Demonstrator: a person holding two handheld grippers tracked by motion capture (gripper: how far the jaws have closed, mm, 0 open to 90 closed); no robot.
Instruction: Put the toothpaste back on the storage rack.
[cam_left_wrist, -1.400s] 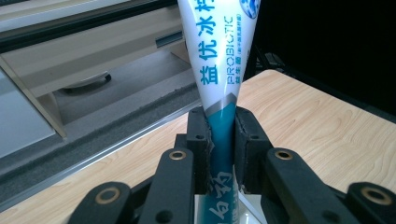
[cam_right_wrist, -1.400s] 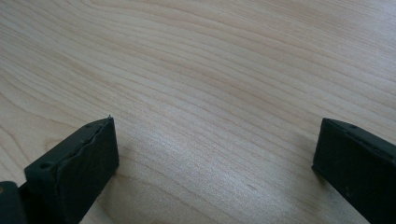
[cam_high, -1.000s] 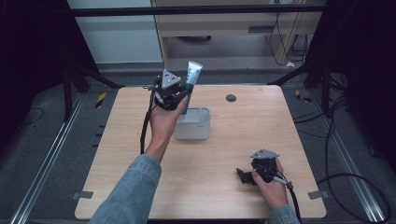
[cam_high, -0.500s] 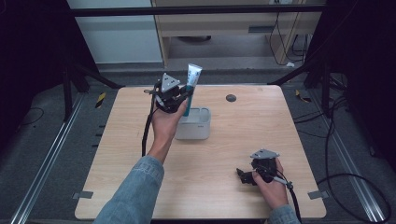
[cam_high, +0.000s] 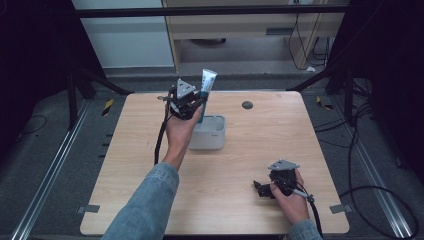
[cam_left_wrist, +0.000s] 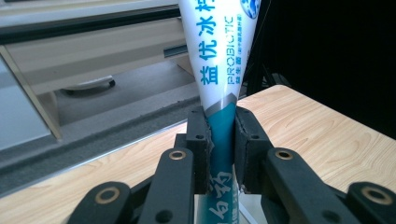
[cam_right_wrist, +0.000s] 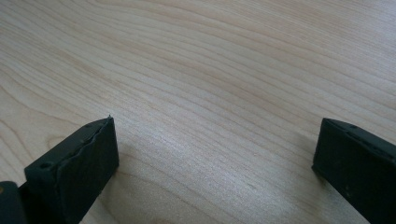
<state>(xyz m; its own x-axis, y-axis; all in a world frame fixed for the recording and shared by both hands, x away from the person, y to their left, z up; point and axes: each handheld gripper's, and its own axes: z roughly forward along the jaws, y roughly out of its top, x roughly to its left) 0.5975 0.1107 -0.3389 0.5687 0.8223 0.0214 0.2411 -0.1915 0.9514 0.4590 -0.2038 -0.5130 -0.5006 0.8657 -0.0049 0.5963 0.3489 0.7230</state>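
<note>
The left hand-held gripper (cam_high: 196, 102) is clamping a toothpaste tube (cam_high: 206, 86) between its two black pads, which are pressing on the teal lower part of the tube from either side. The tube is standing nearly upright in that grip, its white printed body and flat crimped end rising above the jaws and its lower end dipping just below them, over the far left corner of a small grey tray (cam_high: 214, 141). That tray is sitting on the counter (cam_high: 240, 165) right under and slightly nearer than the gripper, with the person's left hand (cam_high: 179, 131) and denim sleeve reaching over its left side.

The work in hand looks to be setting the tube down into the tray. To do it well, I would say the person is best keeping the tube vertical, easing it straight down until its lower end is resting inside the tray wall, and only then spreading the jaws, since a tall tube let go early is likely to topple out over the rim.

Well away from the left one, toward the near right of the counter, the right hand-held gripper (cam_high: 267, 187) is lying low with its jaws spread wide and nothing between them, only bare wood grain under them
</note>
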